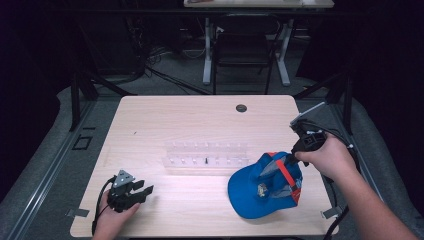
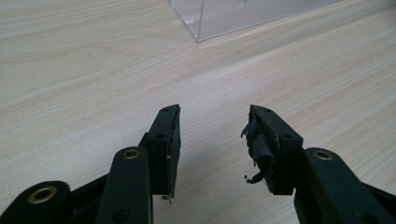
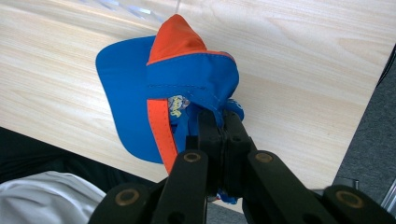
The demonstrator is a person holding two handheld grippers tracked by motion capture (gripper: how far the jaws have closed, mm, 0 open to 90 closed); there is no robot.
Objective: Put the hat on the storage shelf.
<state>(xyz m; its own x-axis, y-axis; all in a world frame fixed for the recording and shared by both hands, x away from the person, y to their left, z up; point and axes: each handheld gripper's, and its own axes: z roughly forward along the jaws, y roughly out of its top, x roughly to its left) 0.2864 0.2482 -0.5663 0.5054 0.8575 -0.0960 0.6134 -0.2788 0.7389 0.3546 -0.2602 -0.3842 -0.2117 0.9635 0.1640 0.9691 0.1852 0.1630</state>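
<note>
A blue cap with orange trim (image 1: 262, 185) lies near the table's front right, its brim toward the person. In the right gripper view the cap (image 3: 187, 79) hangs crumpled from my right gripper (image 3: 220, 116), whose jaws are shut on its blue fabric at the back edge. In the high view my right gripper (image 1: 291, 159) reaches the cap from the right. My left gripper (image 1: 146, 192) rests at the front left of the table, open. The left gripper view shows my left gripper (image 2: 214, 122) with nothing between its jaws, just above the bare wood.
A clear plastic rack (image 1: 206, 156) stands across the middle of the wooden table (image 1: 190, 117); its corner (image 2: 201, 21) lies ahead of the left gripper. A dark round hole (image 1: 241, 108) sits near the far edge. Beyond the table stand a chair (image 1: 243, 52) and desk legs.
</note>
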